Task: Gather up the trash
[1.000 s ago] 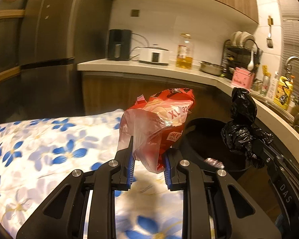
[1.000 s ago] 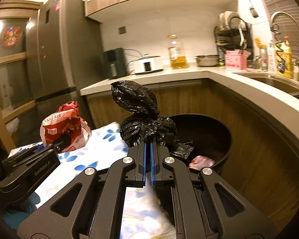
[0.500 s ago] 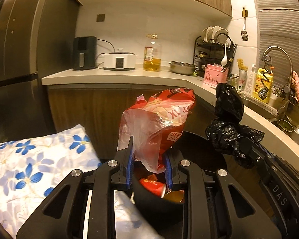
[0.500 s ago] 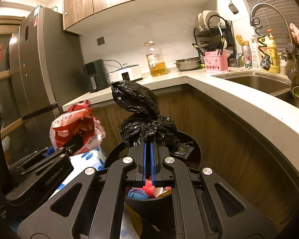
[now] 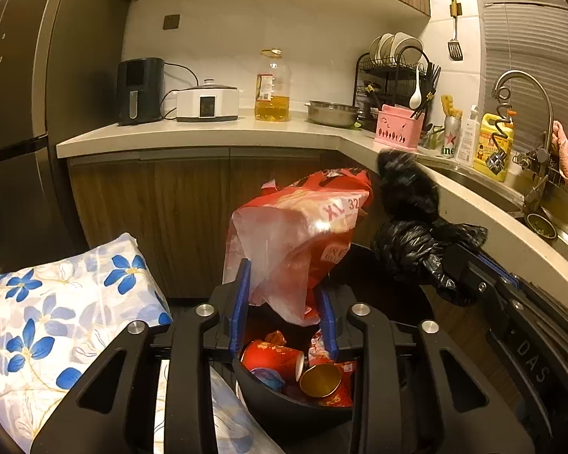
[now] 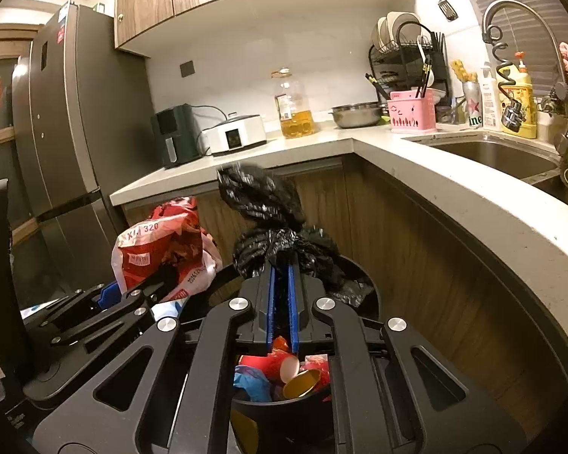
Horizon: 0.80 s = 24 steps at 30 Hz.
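Since I swung off the floral cloth (image 5: pixel 60 314), both grippers now hang over the black bin (image 5: pixel 295 405) at lower centre; left gripper (image 5: pixel 284 299) part-open, gripping red bag (image 5: pixel 303 234), right gripper (image 6: pixel 280 295) nearly closed, pinching black bag (image 6: pixel 269 223)

"XL 32" on red bag (image 5: pixel 306 223) between left tongs; "DAS" on right tongs' arm (image 5: pixel 530 359); "320" on same bag.

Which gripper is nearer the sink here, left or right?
Right. The right gripper, shut on the black bag, sits on the sink side; the left gripper, holding the red bag, is farther off.
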Tool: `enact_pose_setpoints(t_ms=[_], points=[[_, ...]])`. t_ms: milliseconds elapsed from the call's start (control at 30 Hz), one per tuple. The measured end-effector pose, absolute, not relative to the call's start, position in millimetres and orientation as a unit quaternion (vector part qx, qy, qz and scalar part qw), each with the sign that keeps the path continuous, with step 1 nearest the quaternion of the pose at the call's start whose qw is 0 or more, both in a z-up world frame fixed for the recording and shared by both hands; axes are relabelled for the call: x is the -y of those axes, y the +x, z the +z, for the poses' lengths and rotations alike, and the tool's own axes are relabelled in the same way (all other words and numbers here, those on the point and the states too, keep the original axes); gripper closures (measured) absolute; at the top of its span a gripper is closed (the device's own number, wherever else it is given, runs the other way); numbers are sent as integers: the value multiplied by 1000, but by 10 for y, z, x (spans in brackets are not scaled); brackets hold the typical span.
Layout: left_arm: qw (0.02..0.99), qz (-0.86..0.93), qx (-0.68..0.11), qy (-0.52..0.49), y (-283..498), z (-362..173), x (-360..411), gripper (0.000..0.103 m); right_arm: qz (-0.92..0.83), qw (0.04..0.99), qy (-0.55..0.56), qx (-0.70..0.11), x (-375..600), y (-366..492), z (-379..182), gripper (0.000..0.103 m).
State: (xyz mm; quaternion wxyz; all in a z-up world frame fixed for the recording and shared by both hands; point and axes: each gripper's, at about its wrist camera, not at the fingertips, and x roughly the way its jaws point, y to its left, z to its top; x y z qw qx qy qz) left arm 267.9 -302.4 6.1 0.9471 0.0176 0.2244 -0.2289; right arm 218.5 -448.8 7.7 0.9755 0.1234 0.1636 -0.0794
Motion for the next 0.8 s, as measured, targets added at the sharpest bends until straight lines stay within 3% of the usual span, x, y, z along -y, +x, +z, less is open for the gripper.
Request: enact_pose_setpoints(t_ms=[100, 233, 300, 567, 800], points=[[946, -228, -228, 14, 2698, 37, 2992, 58, -82, 974, 124, -170, 4504, 2215, 41, 87], [947, -227, -225, 14, 2689, 21, 2956, 46, -85, 973, 129, -173, 4526, 2221, 8, 67], [950, -216, -224, 12, 2685, 17, 2910, 39, -88, 972, 130, -172, 4527, 2205, -3, 63], [963, -158, -220, -5, 2579, 7, 2546, 18, -108, 972, 107, -181, 4422, 2088, -46, 26], [972, -105, -209, -4, 2287, 62, 2205, 7, -117, 974, 66, -184, 4123, 1937, -20, 8]])
